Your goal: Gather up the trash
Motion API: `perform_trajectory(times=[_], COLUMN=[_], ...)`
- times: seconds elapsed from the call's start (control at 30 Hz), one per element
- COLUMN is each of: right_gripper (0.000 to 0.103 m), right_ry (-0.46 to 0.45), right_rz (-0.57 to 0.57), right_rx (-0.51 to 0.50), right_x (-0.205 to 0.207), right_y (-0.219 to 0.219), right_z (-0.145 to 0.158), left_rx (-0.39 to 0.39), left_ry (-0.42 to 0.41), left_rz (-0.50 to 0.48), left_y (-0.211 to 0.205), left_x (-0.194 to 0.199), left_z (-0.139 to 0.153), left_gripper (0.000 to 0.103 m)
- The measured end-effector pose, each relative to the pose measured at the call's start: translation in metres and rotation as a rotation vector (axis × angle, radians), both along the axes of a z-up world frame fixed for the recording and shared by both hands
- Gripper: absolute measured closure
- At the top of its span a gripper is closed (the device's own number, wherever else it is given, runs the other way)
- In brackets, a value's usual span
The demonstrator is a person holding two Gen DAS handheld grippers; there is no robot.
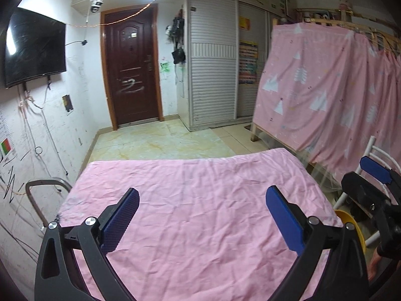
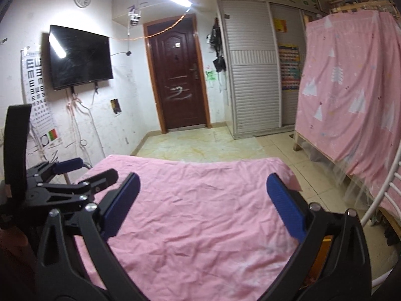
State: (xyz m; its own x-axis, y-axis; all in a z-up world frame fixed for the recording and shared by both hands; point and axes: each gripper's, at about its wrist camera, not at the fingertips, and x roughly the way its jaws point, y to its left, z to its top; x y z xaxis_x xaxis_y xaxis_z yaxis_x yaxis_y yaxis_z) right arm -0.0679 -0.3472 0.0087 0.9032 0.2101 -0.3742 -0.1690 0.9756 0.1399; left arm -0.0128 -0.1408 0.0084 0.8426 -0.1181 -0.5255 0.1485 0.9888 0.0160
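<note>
We hold the left gripper point(image 1: 203, 215) and the right gripper point(image 2: 203, 200) side by side over the table point(image 1: 200, 175), which is covered by a wrinkled pink cloth point(image 2: 200, 225). Both have their jaws spread wide with nothing between the blue pads.

We cannot see any trash: none lies on the cloth in either view, and the tiled floor point(image 1: 160, 140) beyond the table's far edge shows none either. So how it will handle is a guess. Household scraps such as paper or wrappers would likely be light and soft, best pinched across a crumpled middle.

A yellow bin point(image 1: 351, 223) shows just off the table's right edge, below the cloth; we judge it the likely drop point.
</note>
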Motion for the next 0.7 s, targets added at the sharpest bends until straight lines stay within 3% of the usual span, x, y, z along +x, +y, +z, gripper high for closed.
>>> perform_trajectory(times=[0.7], right_gripper=[0.006], right_ry=[-0.015], right_rz=[0.096], right_rx=[-0.024], right_x=[0.006], right_y=[0.045], right_z=[0.011], left_rx=[-0.011], left_ry=[-0.033], left_rz=[0.1], left_y=[0.051], left_x=[-0.01], left_z=[0.014], left_gripper=[0.011])
